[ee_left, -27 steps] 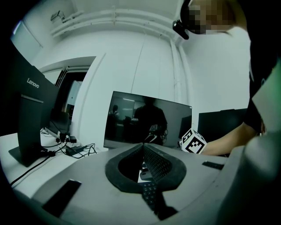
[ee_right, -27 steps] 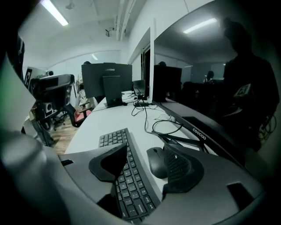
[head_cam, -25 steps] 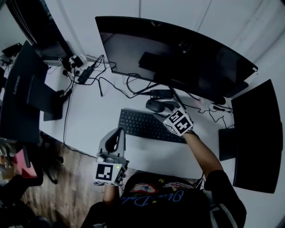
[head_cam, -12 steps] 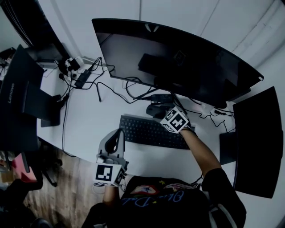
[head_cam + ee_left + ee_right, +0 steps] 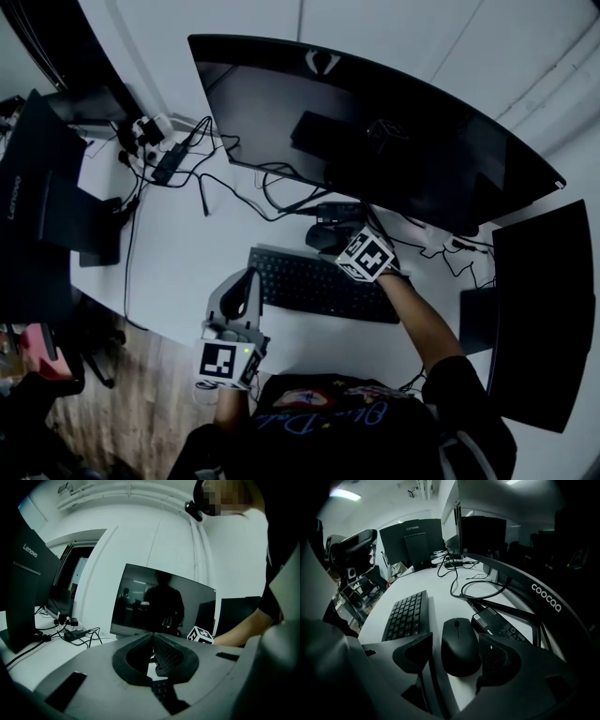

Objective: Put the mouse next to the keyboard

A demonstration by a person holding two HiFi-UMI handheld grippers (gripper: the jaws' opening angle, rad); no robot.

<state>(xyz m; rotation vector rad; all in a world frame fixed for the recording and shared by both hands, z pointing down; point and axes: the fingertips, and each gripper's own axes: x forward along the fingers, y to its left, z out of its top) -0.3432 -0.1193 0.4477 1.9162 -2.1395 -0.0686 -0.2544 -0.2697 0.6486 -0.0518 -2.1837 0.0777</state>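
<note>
Fingers [image 5: 166,656] pressed together on the left gripper [image 5: 152,635], nothing in them. It hangs at the near left corner of the keyboard [image 5: 319,283], by the edge of the desk [image 5: 197,253].

Over the keyboard's far long edge now: the right gripper [image 5: 456,640] has just been spreading its jaws. They stand wide, one either side of the mouse [image 5: 459,646], neither pad touching it.

The mouse sits flat on the desk just behind the keyboard's right half. Its long axis runs along that far edge, wheel end aimed towards the keyboard's left end, away from the gripper.

I'd call it light and rigid, with a smooth rounded plastic shell that could squirt out of a sloppy pinch. The flanks at mid-body, across the short axis, look the place to take it. No cord shows at its nose.

Just beyond it, farther from the keyboard, lies a power adapter [image 5: 500,629] with looping cables [image 5: 476,590], then the big curved monitor [image 5: 375,122].
</note>
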